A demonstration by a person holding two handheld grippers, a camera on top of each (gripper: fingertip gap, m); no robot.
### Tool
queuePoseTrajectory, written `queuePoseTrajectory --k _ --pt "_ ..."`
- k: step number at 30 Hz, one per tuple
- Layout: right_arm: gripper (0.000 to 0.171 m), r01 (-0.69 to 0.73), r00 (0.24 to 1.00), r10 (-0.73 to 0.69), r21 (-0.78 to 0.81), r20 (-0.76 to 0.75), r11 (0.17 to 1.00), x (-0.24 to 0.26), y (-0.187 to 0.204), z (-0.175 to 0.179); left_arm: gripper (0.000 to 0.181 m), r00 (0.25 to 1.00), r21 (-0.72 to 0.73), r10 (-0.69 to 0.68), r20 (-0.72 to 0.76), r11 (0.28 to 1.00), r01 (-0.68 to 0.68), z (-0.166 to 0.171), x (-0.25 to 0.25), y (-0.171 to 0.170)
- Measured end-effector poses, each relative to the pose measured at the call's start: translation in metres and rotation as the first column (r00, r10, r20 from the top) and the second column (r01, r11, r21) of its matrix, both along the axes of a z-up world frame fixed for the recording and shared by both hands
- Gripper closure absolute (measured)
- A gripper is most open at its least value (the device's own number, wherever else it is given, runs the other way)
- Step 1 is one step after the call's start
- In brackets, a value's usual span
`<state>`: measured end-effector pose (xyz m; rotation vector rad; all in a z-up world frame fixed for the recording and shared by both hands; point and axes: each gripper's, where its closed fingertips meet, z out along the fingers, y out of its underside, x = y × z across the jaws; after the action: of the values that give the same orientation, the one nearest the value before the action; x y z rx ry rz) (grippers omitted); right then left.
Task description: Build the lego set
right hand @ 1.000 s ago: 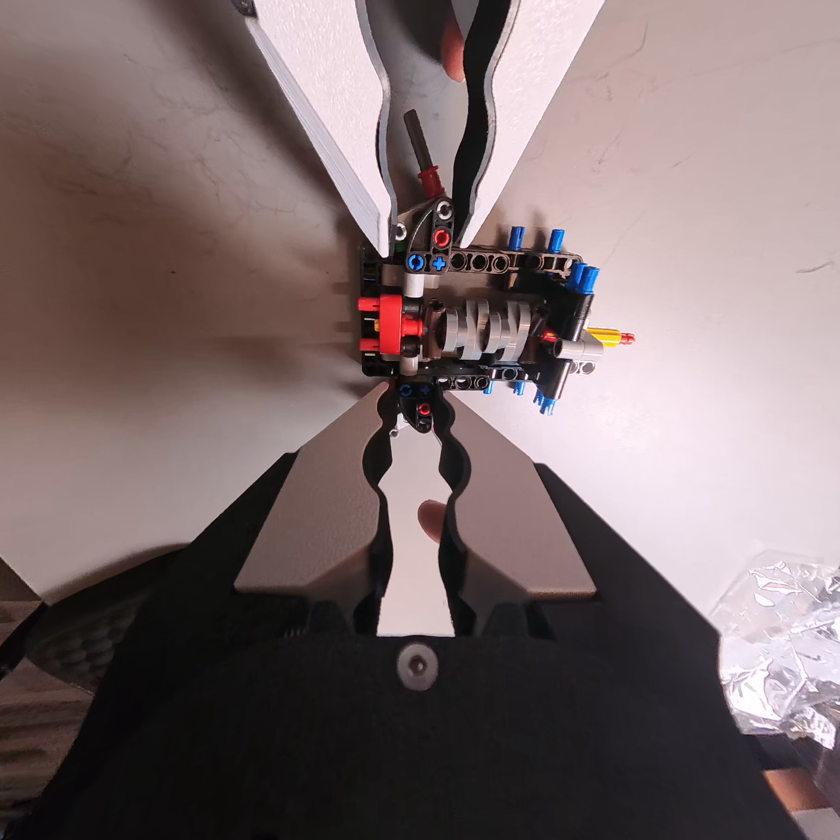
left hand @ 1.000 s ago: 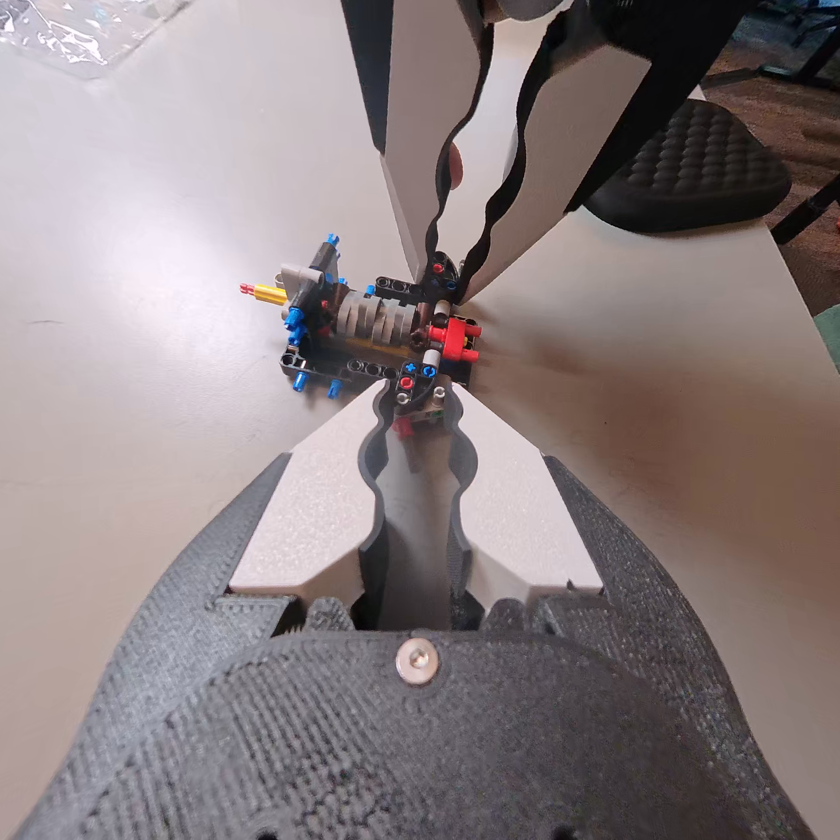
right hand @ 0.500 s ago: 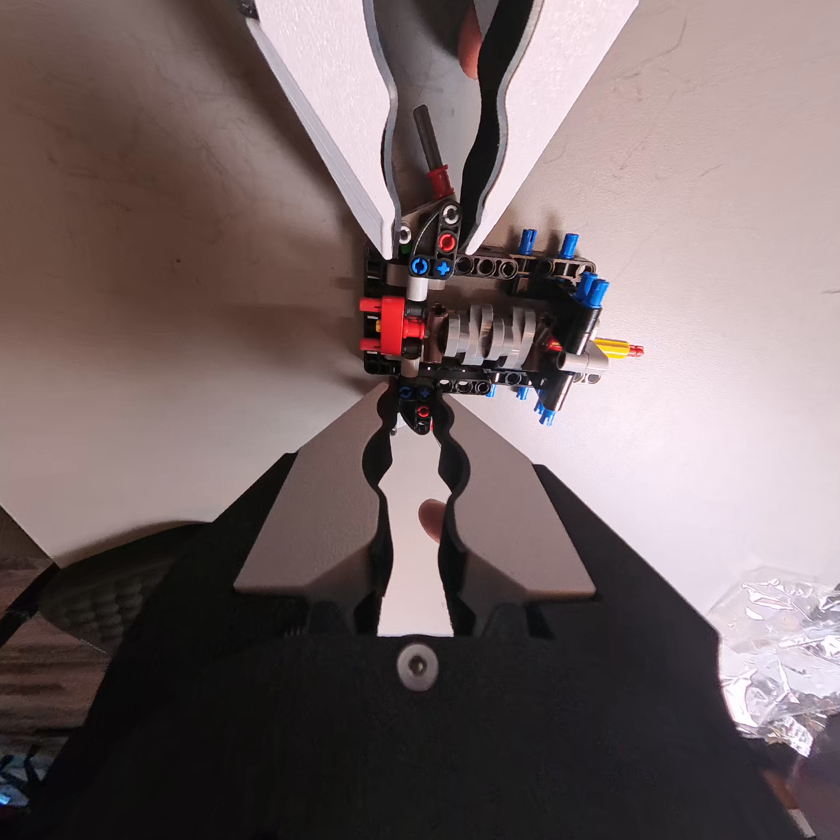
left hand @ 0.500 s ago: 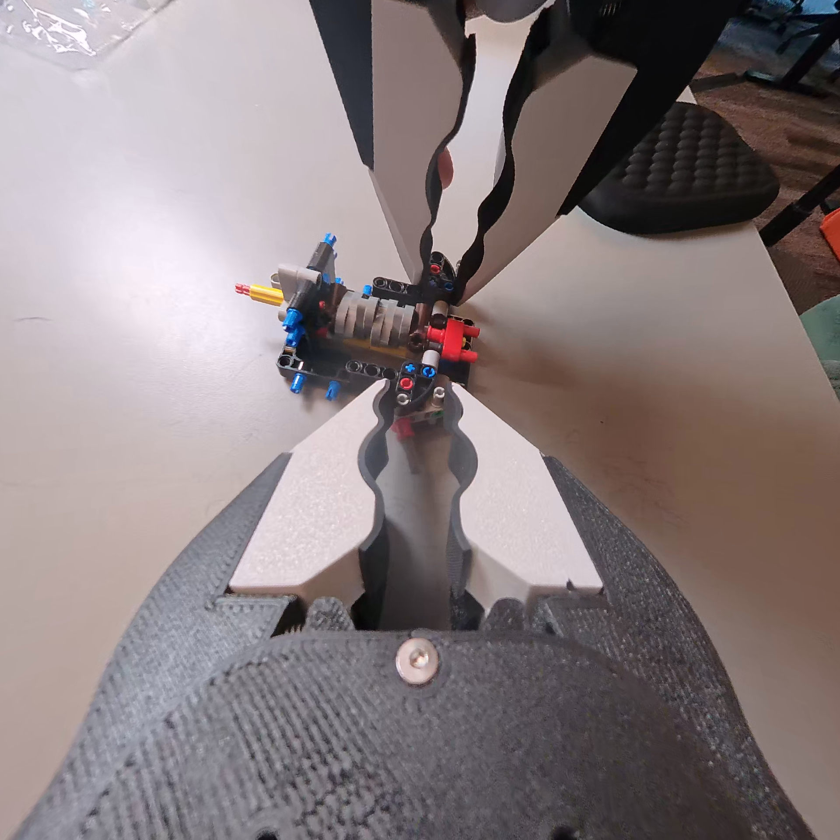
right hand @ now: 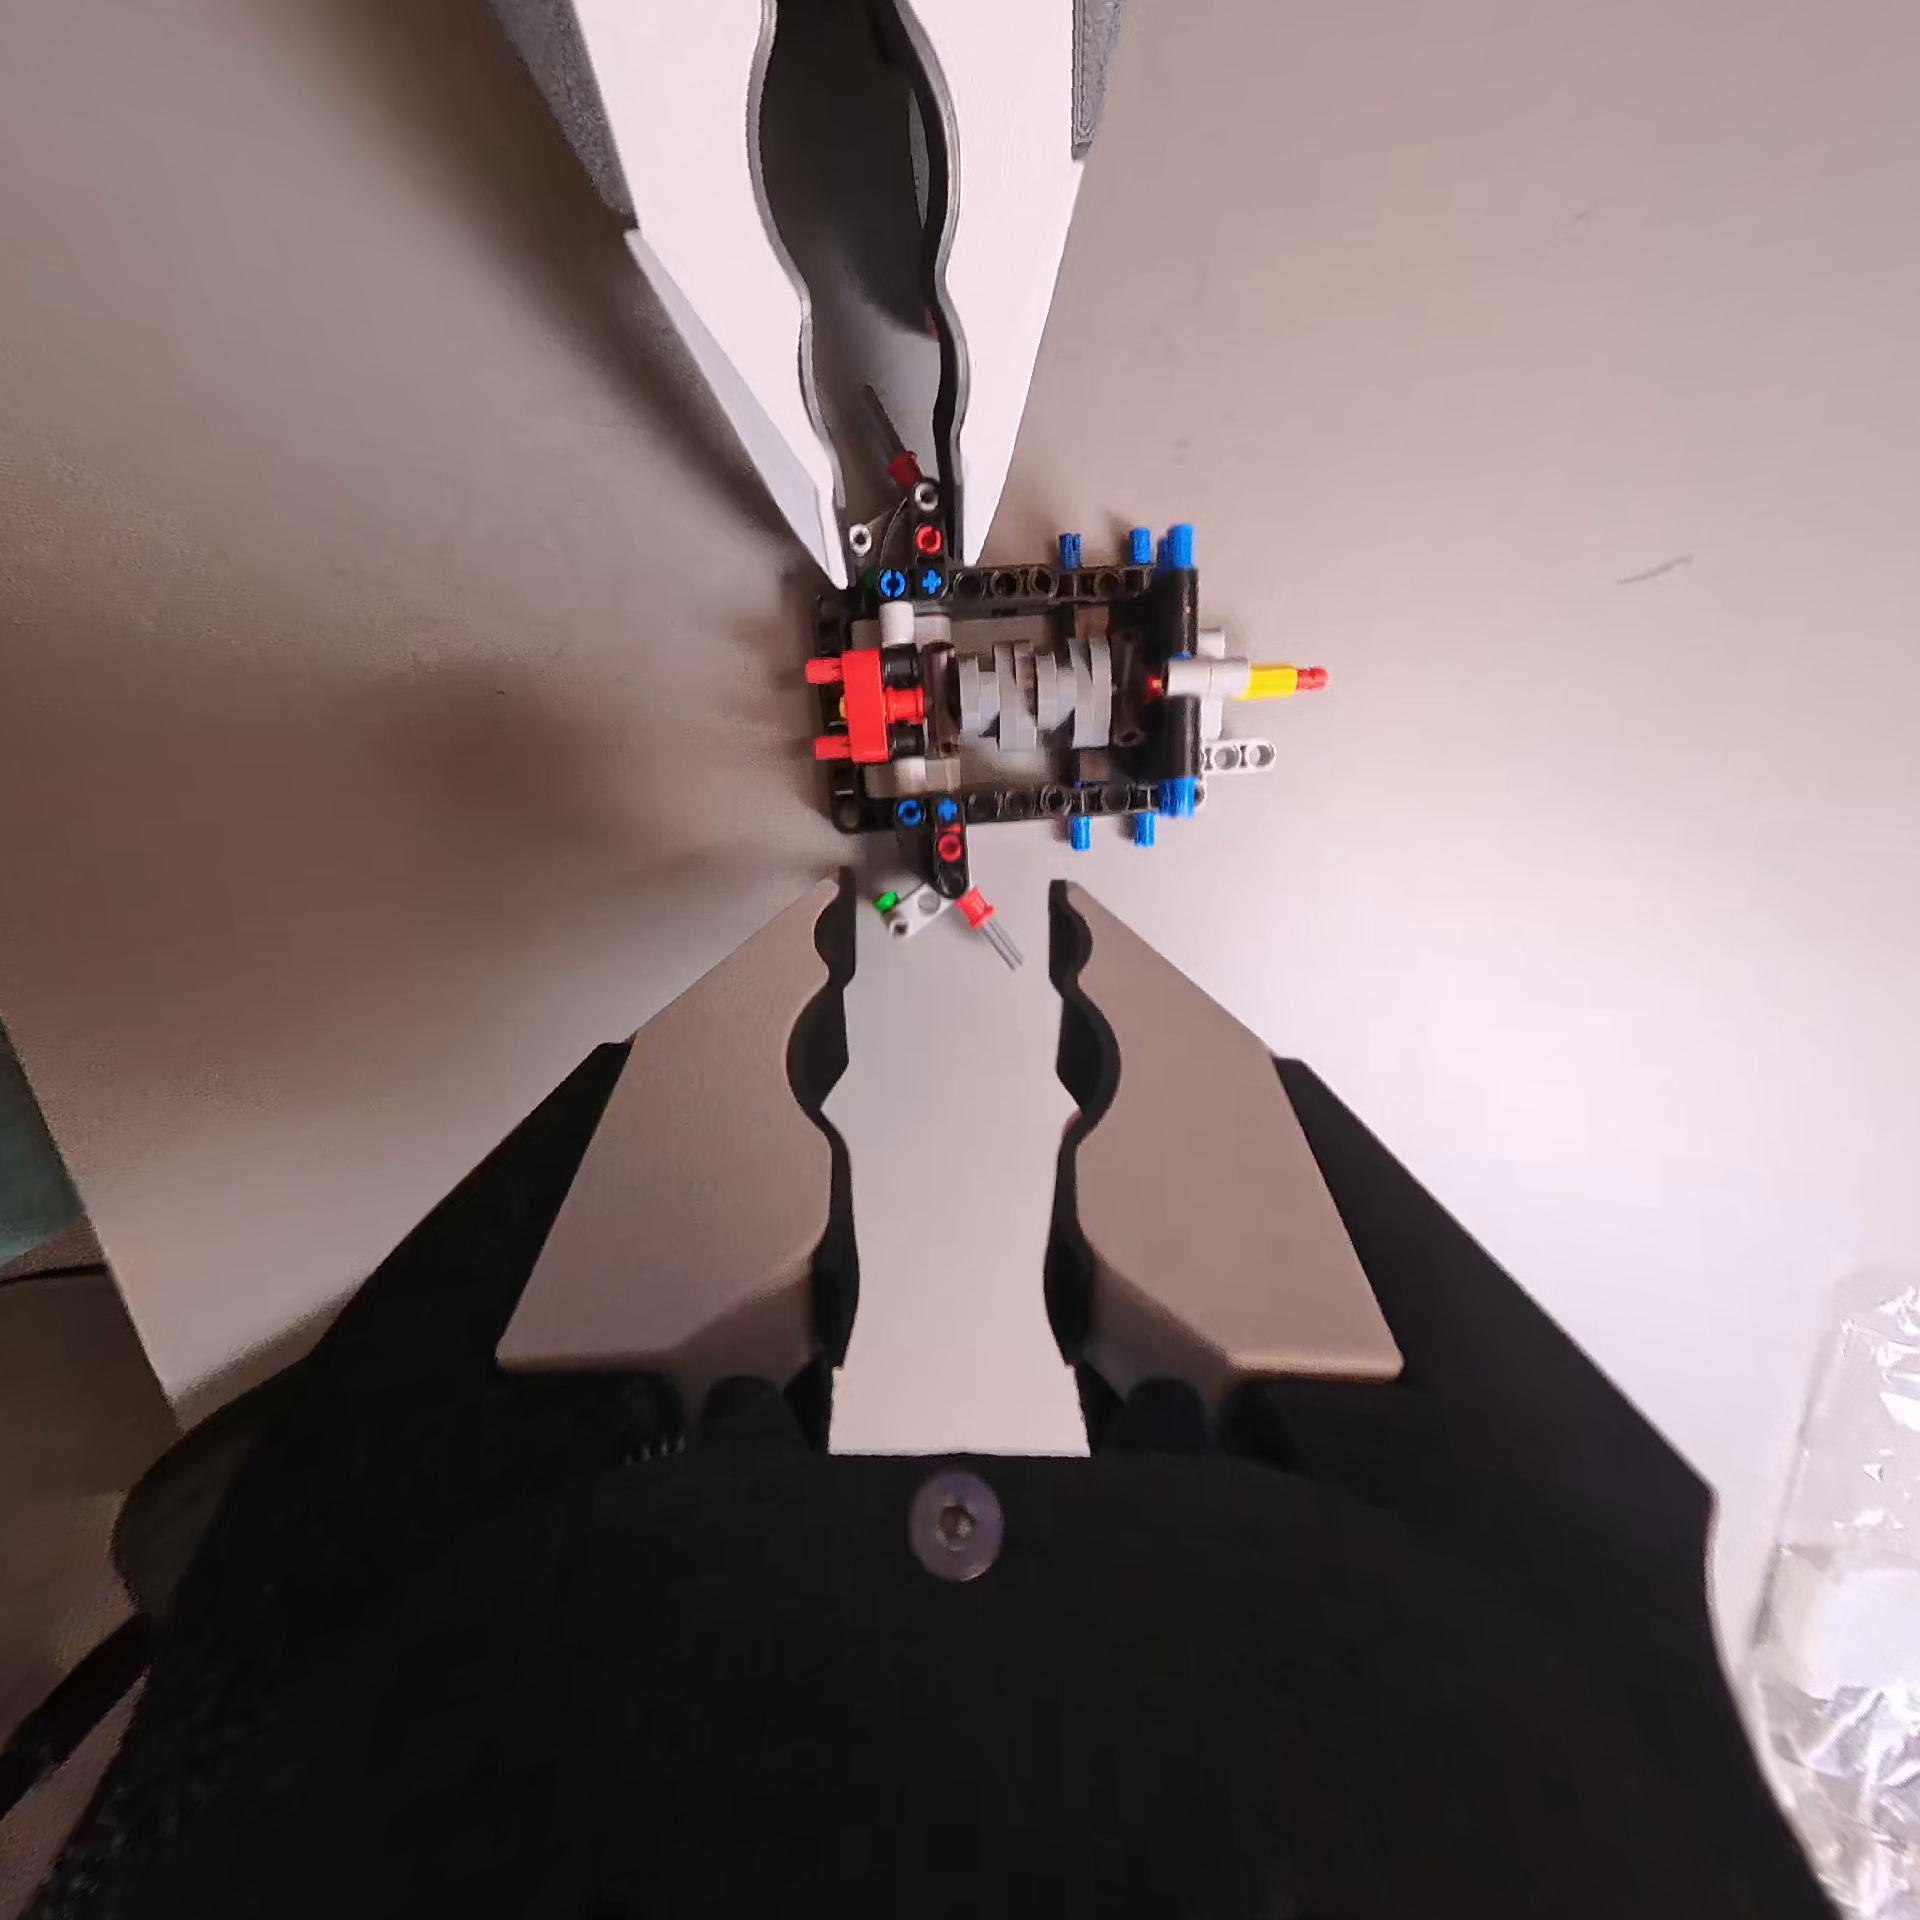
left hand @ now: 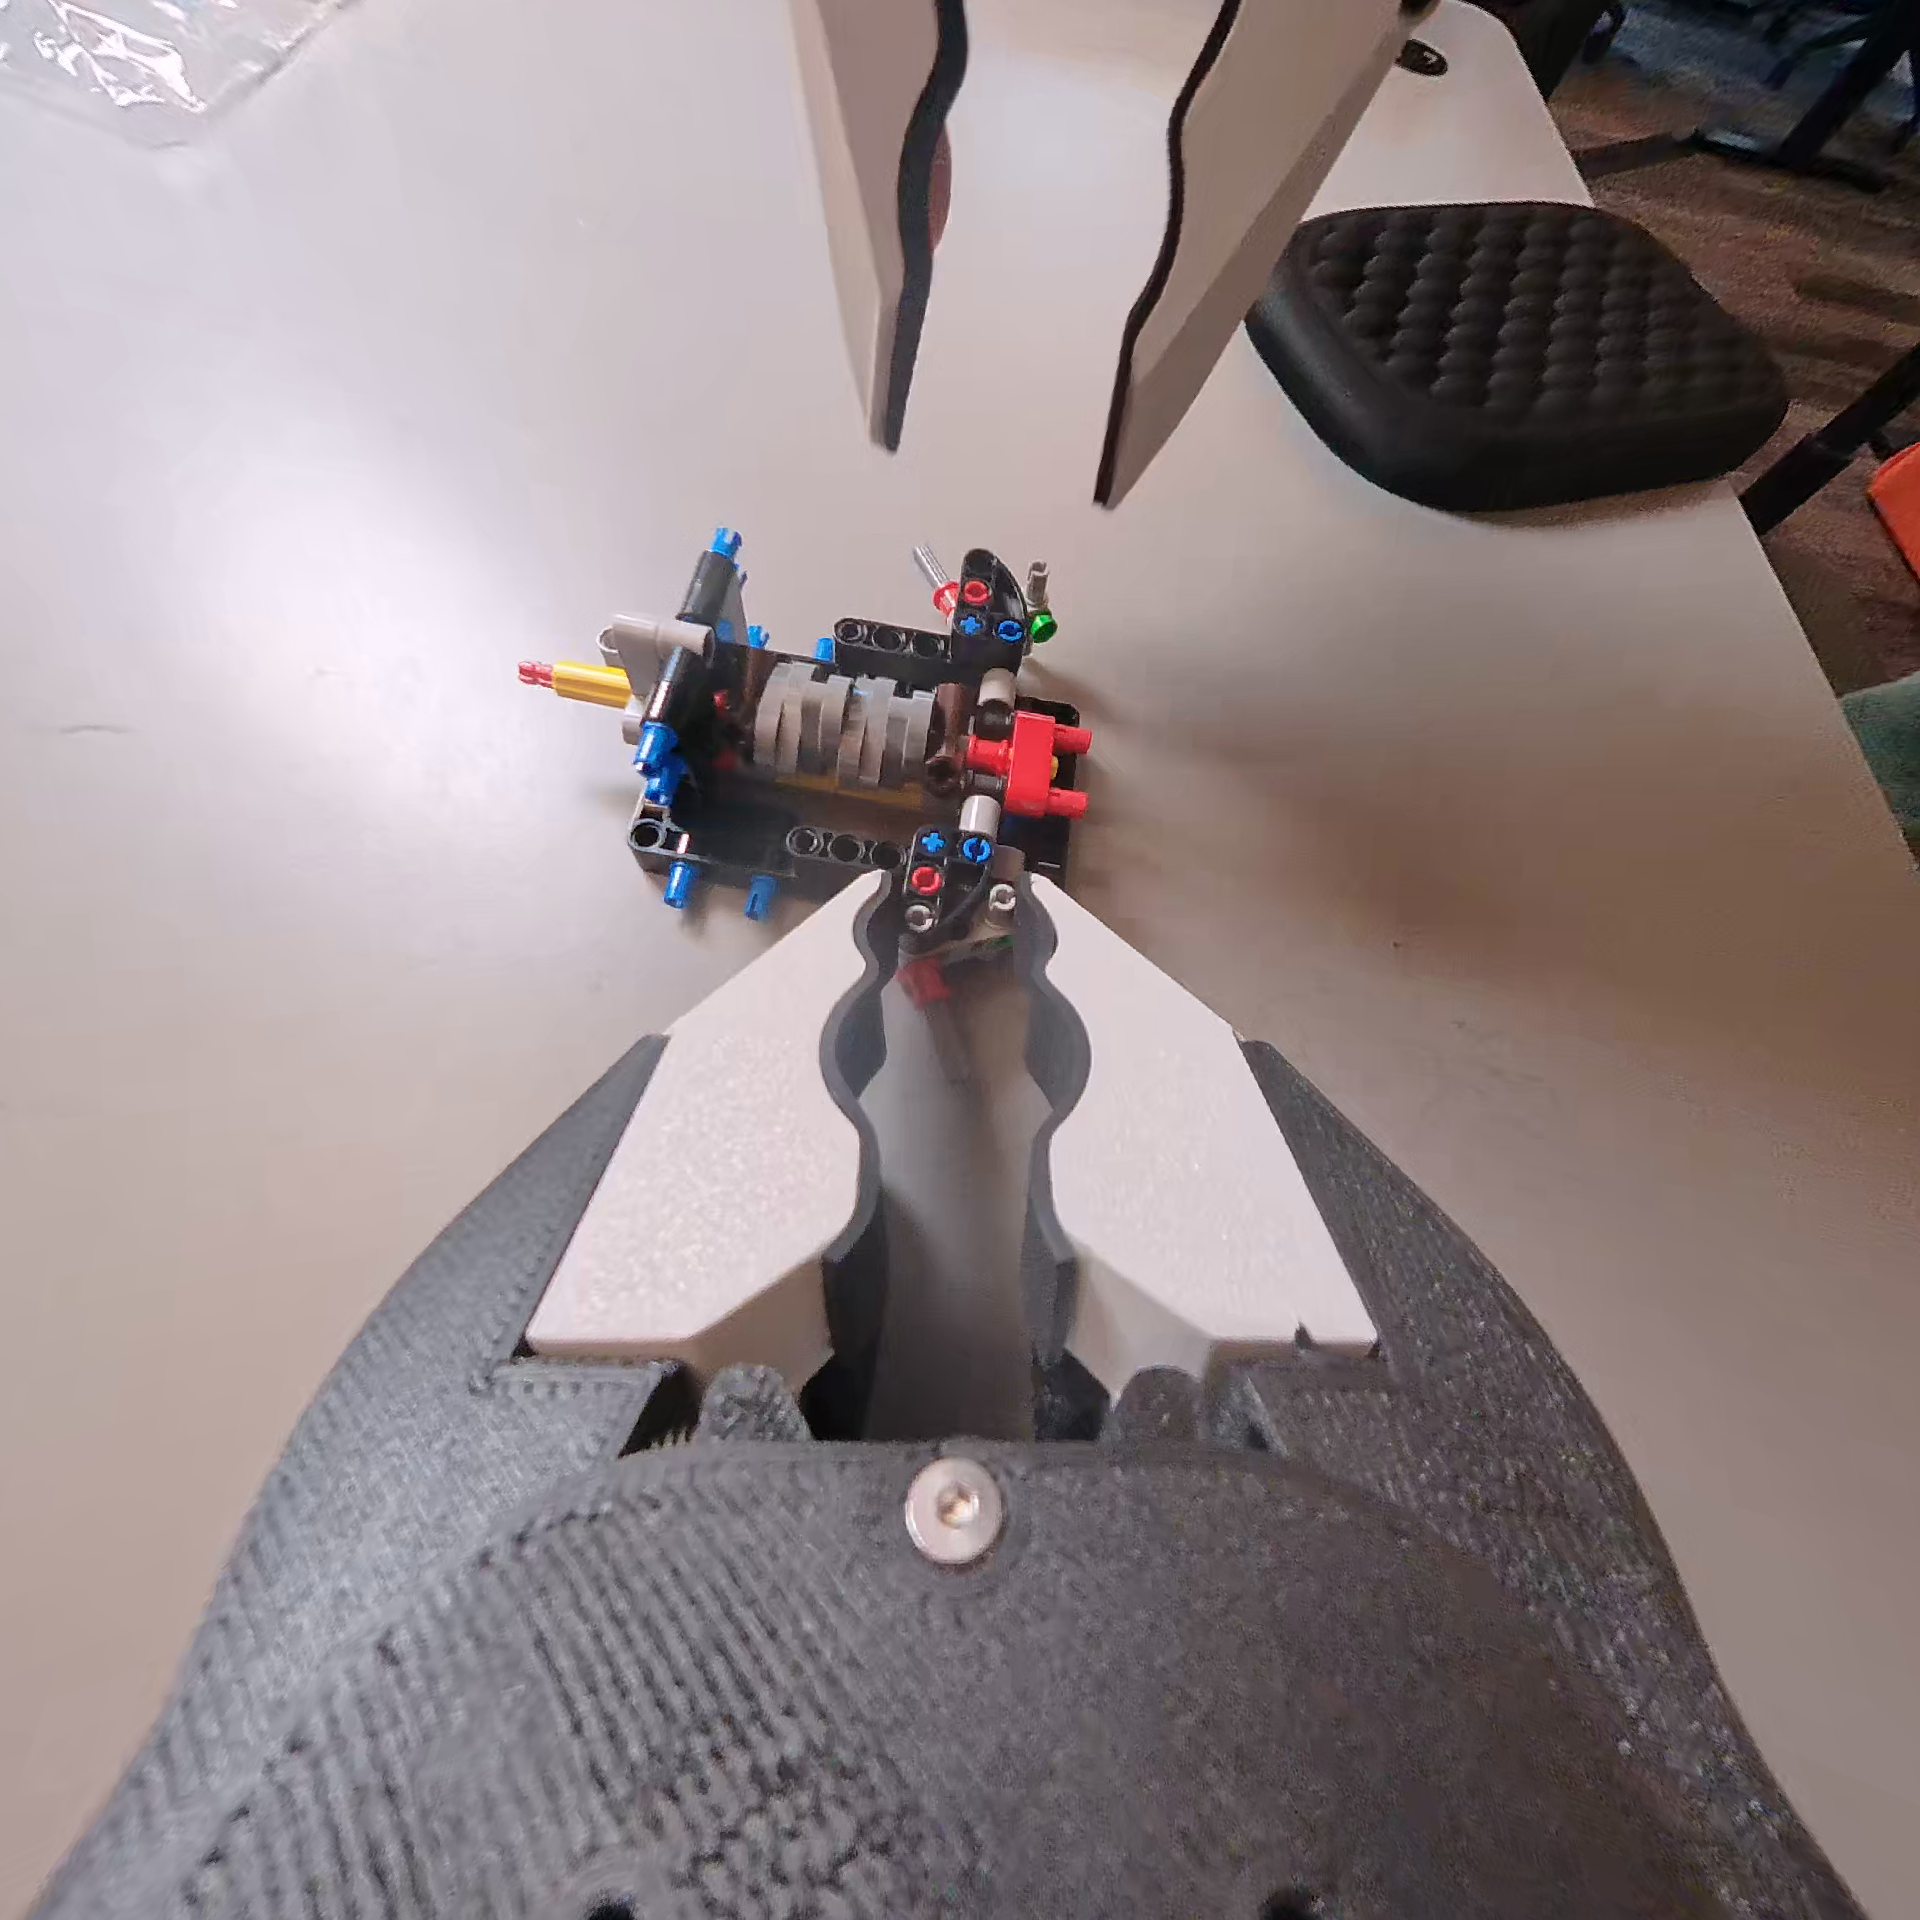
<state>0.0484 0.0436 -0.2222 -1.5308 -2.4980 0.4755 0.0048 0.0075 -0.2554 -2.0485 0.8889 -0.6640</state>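
1. Since a second ago, the right gripper (right hand: pixel 945 894) has let go of the black curved piece (left hand: pixel 985 608) at the model's side and backed off; its jaws now stand apart with only bare table between them, just short of that piece and clear of it.
2. Seen from the left wrist, the right gripper (left hand: pixel 992 473) hangs above and beyond the model, its two white fingers (left hand: pixel 868 239) spread wide and holding nothing.
3. The left gripper (left hand: pixel 951 909) has not shifted: its jaws are nearly closed, pinching the black curved piece (left hand: pixel 940 883) on the opposite side of the model.
4. The lego model (right hand: pixel 1013 696) sits flat on the pale table (left hand: pixel 312 416), a black rectangular frame around a grey spiral gear (right hand: pixel 1023 696).
5. A red block (right hand: pixel 864 704) with red pins caps one end of the model; a yellow peg (right hand: pixel 1273 681) with a red tip juts from the other.
6. Blue pins (right hand: pixel 1138 542) stick out along both long sides of the frame.
7. Beside the released curved piece lie a small grey connector with a green tip (right hand: pixel 906 906) and a red-headed grey pin (right hand: pixel 985 916), both attached at its end.
8. Clear plastic wrap (right hand: pixel 1839 1600) lies at the table's edge on the right wrist view's lower right.
9. A black textured chair seat (left hand: pixel 1517 353) shows past the table's far edge.
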Motion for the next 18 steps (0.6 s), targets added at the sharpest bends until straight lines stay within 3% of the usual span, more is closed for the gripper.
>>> queuePoseTrajectory --k 7,13,18 --pt "0.136 0.089 0.972 -0.087 0.003 -0.220 0.996 0.020 0.007 -0.026 0.161 1.000 0.002 -0.004 -0.001 1.000 0.004 0.000 -0.004 0.003" --pt "0.131 0.241 0.906 -0.256 -0.087 -0.338 0.967 0.008 0.003 -0.037 0.161 1.000 -0.020 -0.001 0.018 1.000 0.001 0.000 -0.005 0.005" --pt "0.140 0.260 0.885 -0.249 -0.026 -0.394 0.965 0.003 0.004 -0.042 0.161 1.000 -0.029 0.019 0.025 0.999 -0.018 0.000 -0.007 0.008"
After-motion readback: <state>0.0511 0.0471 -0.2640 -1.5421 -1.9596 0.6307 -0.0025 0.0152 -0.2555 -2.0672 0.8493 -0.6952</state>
